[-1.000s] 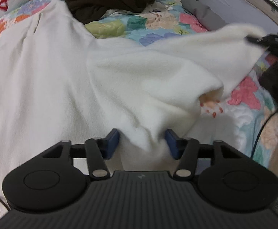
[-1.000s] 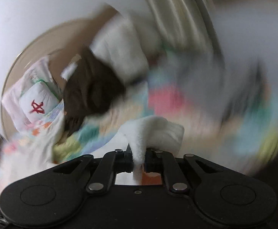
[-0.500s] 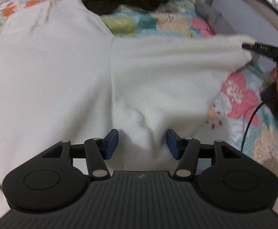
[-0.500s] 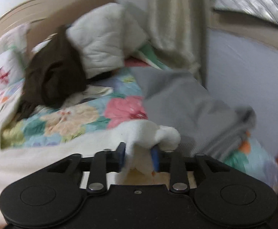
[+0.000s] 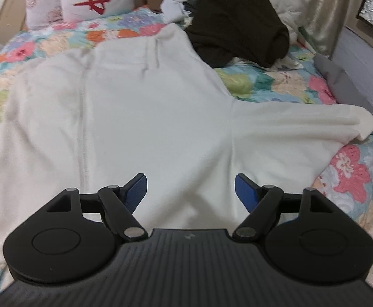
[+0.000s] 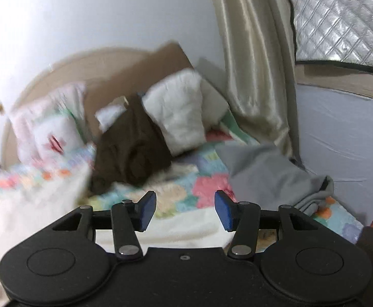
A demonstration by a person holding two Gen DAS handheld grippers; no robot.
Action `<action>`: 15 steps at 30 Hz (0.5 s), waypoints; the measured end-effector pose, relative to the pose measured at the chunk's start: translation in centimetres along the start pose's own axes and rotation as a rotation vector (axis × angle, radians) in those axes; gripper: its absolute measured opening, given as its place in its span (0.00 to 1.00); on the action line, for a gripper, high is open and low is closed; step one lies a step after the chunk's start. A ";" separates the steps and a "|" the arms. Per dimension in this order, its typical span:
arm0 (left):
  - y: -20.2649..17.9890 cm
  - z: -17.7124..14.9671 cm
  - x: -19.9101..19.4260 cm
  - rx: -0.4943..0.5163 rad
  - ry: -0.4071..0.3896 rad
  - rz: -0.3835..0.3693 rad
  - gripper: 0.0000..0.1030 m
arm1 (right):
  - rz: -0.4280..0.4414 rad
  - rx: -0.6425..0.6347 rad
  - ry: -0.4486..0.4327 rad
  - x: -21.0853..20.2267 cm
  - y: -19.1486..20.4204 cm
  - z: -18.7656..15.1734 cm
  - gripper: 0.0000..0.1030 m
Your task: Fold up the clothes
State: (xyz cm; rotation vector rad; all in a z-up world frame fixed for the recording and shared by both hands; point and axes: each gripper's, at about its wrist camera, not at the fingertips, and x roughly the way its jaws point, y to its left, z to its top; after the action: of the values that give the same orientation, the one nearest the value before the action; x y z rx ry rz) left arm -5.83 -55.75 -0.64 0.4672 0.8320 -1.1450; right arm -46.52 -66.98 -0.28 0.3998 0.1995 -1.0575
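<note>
The left gripper [image 5: 189, 190] has just been opening its jaws, which stand wide apart with nothing pinched between them. Beyond and below them a white fleece garment [image 5: 140, 117] lies spread flat on the floral quilted bed [image 5: 276, 81], one sleeve stretched out past the right-hand jaw. A dark brown knit garment [image 5: 237, 20] is heaped far ahead of the jaws. The right gripper [image 6: 185, 208] has also just been opening its jaws; they are apart and empty, with the white fleece just under them and a grey cloth [image 6: 268, 174] ahead to their right.
</note>
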 end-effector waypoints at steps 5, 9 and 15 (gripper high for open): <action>0.6 -0.3 -2.4 0.014 -0.007 0.064 0.78 | 0.108 0.027 0.007 -5.7 -2.8 0.5 0.54; 2.0 -0.5 -4.6 -0.005 -0.028 0.110 0.78 | 0.110 -0.001 0.034 -8.4 -5.4 0.7 0.54; 5.6 -0.8 -9.4 -0.054 -0.103 0.226 0.82 | 0.117 -0.045 0.028 -13.5 -8.7 0.8 0.54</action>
State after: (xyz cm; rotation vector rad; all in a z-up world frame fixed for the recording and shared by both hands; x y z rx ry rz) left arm -2.50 -47.43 5.74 0.4420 0.7002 -0.9276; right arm -60.66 -60.16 3.23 0.3817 0.2218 -0.9310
